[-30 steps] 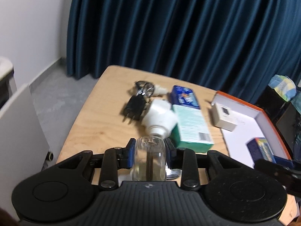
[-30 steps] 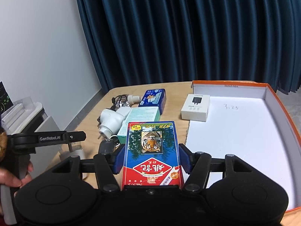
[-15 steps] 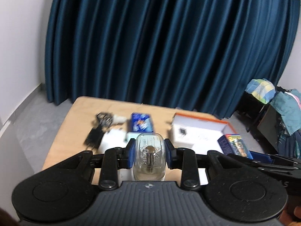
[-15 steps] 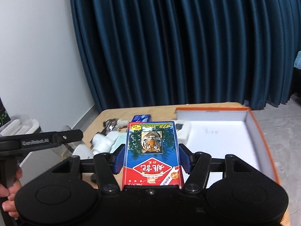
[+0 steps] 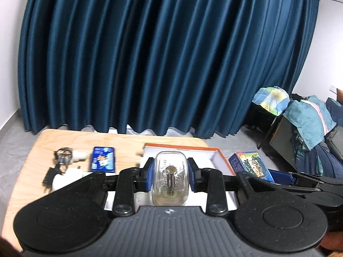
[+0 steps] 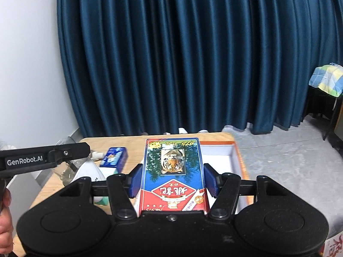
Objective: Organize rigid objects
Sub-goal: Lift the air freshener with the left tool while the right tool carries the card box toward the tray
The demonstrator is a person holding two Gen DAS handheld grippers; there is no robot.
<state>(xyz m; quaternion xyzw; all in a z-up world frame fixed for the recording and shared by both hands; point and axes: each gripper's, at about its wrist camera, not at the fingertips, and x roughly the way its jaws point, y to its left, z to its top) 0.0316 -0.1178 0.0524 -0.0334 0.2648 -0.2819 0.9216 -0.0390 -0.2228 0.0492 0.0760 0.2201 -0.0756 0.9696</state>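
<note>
The left tongs (image 5: 170, 177) are closed on one clear glass bottle (image 5: 170, 182), its flat sides pressed between the blue pads, a grip that likely keeps the smooth glass from twisting while it is carried. The right tongs (image 6: 172, 180) are clamped on one tiger-print card box (image 6: 172, 171), held by its long edges with the printed face up, probably so it can be laid flat. Both loads hang in the air above the near part of the orange-rimmed tray (image 5: 220, 160), which lies on the right of the wooden surface (image 5: 128, 139) and seems to be the place where the rigid things are gathered. To the left of the tray, on the surface, there are still one blue box (image 5: 103, 159), one bunch of metal keys or clips (image 5: 63, 157) with a small white piece beside it, one black plug (image 5: 48, 175) and one white rounded device (image 5: 66, 177); a pale green box shows partly behind the right tongs in the right wrist view. What already lies in the tray is hidden by the tongs, so I cannot count it. My judgement is that two things are about to be set into the tray and at least five wait their turn.
</note>
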